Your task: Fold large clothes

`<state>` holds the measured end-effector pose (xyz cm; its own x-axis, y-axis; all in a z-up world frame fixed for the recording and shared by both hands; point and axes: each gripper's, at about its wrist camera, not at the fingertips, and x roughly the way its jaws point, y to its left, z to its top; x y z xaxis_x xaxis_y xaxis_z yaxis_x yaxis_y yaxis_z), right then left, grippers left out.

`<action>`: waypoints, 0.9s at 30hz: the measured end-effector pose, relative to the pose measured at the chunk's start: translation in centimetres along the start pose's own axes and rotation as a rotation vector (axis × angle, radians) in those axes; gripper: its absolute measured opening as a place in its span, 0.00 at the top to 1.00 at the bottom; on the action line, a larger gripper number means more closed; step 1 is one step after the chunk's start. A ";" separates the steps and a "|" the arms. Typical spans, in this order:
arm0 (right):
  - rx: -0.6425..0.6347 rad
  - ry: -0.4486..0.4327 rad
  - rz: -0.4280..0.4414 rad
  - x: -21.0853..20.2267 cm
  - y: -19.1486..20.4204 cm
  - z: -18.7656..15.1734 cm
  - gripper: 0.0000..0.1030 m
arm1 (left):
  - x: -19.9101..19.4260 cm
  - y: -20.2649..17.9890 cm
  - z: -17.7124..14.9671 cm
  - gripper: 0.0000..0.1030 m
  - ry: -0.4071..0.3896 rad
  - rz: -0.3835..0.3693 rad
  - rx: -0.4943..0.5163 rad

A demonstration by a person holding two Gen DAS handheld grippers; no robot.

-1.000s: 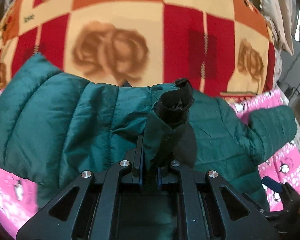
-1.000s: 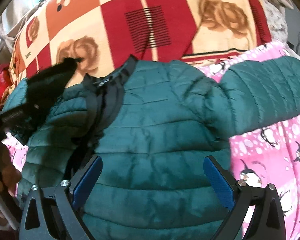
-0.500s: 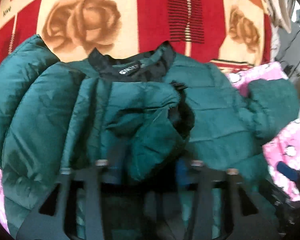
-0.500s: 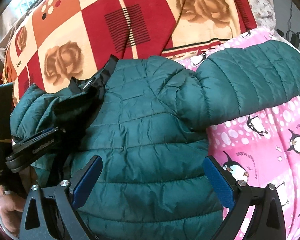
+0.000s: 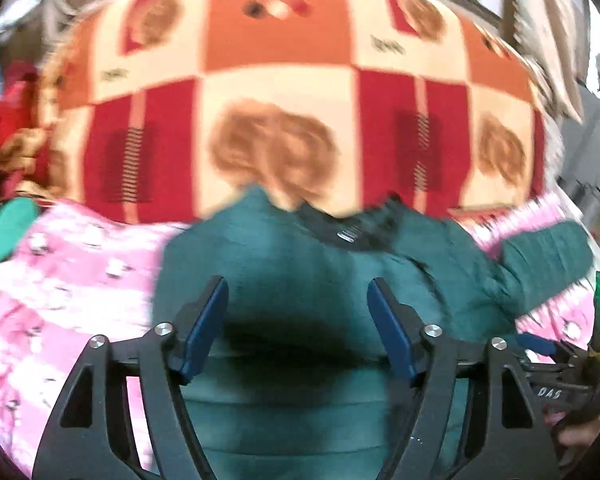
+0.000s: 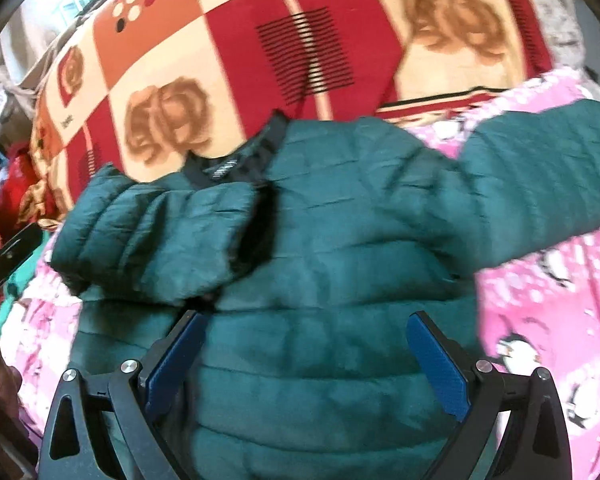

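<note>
"love" on blanket (image 6: 340, 40)

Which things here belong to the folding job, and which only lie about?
Belong to the job:
- green puffer jacket, one sleeve folded across its chest
- left tongs, just opened, nothing between them
- right tongs, open

Lying about:
- rose-patterned blanket
- pink penguin sheet

A home bedroom: rose-patterned blanket (image 6: 340, 52) and pink penguin bedsheet (image 6: 548, 320) beneath a jacket (image 6: 320, 280).
</note>
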<state>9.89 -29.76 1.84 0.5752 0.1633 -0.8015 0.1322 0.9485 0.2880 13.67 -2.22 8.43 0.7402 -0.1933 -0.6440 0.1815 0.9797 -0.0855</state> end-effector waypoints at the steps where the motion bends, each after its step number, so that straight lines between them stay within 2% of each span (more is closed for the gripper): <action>1: 0.000 -0.001 0.018 0.5 0.6 0.5 0.03 | -0.2 1.1 0.1 0.27 -0.010 0.031 -0.008; 5: -0.004 0.001 0.053 2.8 2.4 2.1 0.03 | 0.2 5.9 -0.3 0.27 -0.015 0.137 -0.083; 8: 0.010 0.041 0.079 5.5 3.2 2.9 0.05 | 1.4 8.7 -0.9 0.27 0.011 0.152 -0.165; 10: 0.010 0.067 0.066 7.2 3.6 3.2 0.13 | 2.4 10.0 -1.5 0.27 0.028 0.160 -0.209; 12: 0.001 0.099 0.056 9.0 3.9 3.5 0.31 | 3.5 10.8 -1.9 0.27 0.048 0.167 -0.232; 14: -0.015 0.110 0.073 10.1 4.2 3.6 0.42 | 4.5 11.1 -2.2 0.27 0.061 0.176 -0.240; 18: -0.098 0.056 0.085 9.9 5.0 3.8 0.72 | 6.2 11.1 -2.6 0.27 0.100 0.179 -0.250; 19: -0.122 0.041 0.072 9.5 5.1 3.8 0.76 | 6.5 11.1 -2.7 0.27 0.107 0.174 -0.255; 23: -0.217 -0.052 -0.006 7.3 5.0 4.7 0.79 | 6.9 10.5 -2.6 0.27 0.105 0.163 -0.254; 27: -0.229 -0.107 -0.088 6.1 3.0 5.9 0.80 | 7.4 9.9 -2.6 0.27 0.108 0.158 -0.241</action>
<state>18.56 -27.54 0.89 0.6534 0.0589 -0.7547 0.0064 0.9965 0.0833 19.27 6.15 0.87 0.6719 -0.0431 -0.7394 -0.0986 0.9842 -0.1469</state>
